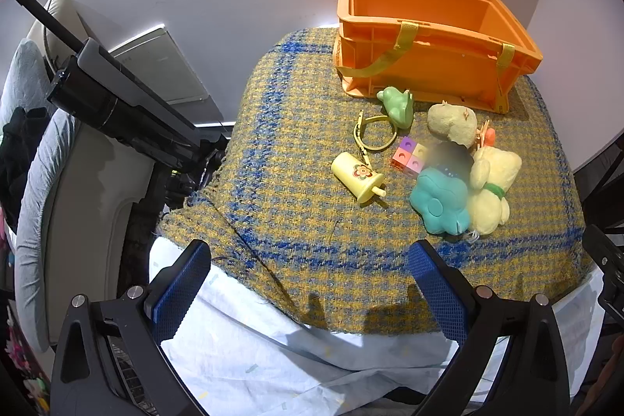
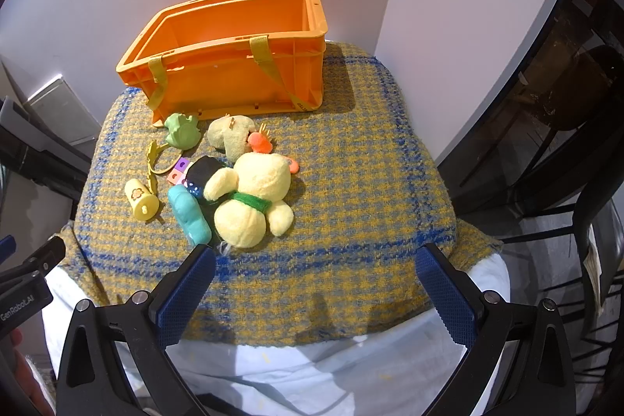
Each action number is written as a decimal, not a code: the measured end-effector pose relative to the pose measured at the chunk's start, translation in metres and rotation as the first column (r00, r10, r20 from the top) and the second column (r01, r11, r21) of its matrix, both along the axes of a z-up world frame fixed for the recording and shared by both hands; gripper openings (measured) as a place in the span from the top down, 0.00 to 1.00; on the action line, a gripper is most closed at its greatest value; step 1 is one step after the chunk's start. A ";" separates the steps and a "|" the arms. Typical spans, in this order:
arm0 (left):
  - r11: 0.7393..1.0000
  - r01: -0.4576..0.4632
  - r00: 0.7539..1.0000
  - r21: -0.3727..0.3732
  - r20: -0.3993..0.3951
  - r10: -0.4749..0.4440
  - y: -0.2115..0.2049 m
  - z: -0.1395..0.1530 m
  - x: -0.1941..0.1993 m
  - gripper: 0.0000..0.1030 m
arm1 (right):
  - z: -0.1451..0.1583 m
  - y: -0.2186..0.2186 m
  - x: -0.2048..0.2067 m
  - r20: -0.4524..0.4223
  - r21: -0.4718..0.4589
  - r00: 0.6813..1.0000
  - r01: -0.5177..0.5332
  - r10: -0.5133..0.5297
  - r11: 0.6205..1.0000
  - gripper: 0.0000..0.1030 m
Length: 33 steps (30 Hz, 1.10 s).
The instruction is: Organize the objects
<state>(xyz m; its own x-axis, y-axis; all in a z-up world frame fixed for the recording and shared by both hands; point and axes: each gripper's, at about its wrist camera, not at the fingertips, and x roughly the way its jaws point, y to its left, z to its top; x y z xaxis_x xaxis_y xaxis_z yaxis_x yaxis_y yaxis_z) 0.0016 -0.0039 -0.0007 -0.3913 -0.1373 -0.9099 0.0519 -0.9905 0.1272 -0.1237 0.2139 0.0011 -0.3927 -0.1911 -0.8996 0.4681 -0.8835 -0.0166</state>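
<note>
right wrist view: orange crate (image 2: 234,80) at the tabletop's far edge looks empty, toys (image 2: 249,197) all out, both hand-held grippers (image 2: 316,283) gaping, holding nothing.

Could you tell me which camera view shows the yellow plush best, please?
The right wrist view: the yellow plush lies in full sight, green collar included. In the left wrist view the teal toy hides part of it.

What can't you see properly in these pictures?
- Dark toy: blurred in the left wrist view; half hidden by the yellow plush bear in the right.
- Orange plastic crate: its floor is hidden by the near wall in both views.
- Pastel cube blocks: mostly covered in the right view.
</note>
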 end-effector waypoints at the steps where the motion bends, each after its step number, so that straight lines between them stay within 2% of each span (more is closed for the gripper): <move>1: 1.000 0.000 1.000 0.001 0.000 0.000 0.000 0.000 0.000 0.00 | 0.000 0.000 0.000 -0.001 0.000 1.000 0.000 0.000 1.000 0.00; 33: 1.000 -0.022 1.000 -0.001 0.001 0.022 -0.001 0.001 0.001 0.00 | 0.002 0.000 0.000 0.000 -0.005 1.000 -0.006 0.006 1.000 0.00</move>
<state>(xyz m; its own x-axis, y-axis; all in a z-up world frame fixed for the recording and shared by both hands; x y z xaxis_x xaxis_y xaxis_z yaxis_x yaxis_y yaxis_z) 0.0025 -0.0050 0.0000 -0.3876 -0.1469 -0.9100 0.0734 -0.9890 0.1284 -0.1241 0.2142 0.0029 -0.3917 -0.1976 -0.8986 0.4733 -0.8808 -0.0126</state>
